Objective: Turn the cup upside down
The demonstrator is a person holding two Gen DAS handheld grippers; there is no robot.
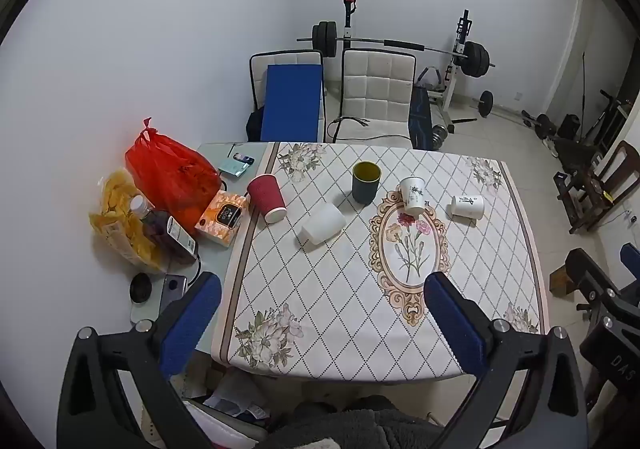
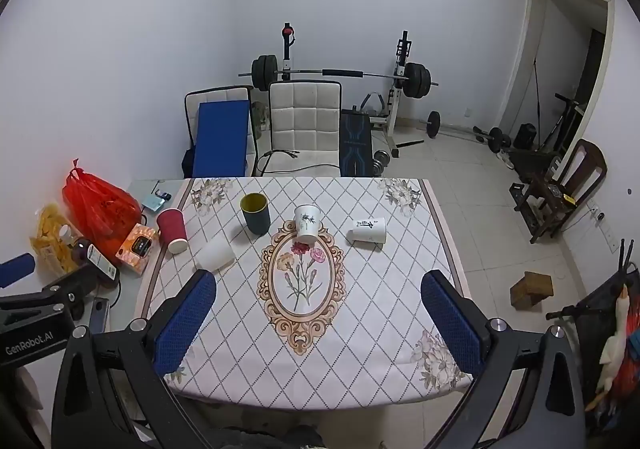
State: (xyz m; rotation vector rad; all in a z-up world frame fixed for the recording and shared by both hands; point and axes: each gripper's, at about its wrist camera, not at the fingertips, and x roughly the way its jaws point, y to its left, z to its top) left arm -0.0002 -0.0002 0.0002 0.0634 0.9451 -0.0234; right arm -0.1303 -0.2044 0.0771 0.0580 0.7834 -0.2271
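Both claws are spread wide with nothing between the pads right now, hanging back over the near edge of the bench. The left claw (image 1: 322, 305) and the right claw (image 2: 318, 301) are both well short of any cup, so as we read it we're at the pick-a-cup-and-reach stage.

Going outward from the right claw: dead ahead, past the flower medallion on the cloth, is the white cup with the plant print (image 2: 307, 224), mouth up and standing a bit tilted as far as we can tell. Just left of it and slightly farther is the dark cup with the yellow inside (image 2: 255, 214), upright, mouth open to the ceiling. That one looks like the clearest candidate for flipping. Off to the right lies a white cup with a black character (image 2: 368, 230) on its side. From the left claw, ahead and a bit left, there's a plain white cup (image 1: 323, 224) on its side, and farther left a red paper cup (image 1: 266, 198) that's already mouth down, leaning a little.

Our tip for doing it well: come in low and level, grip the dark cup around the middle of the wall, not the rim, lift clear of the cloth before rolling the wrist, then set it down flat. Its neighbours sit near, so watch the outer finger on approach.
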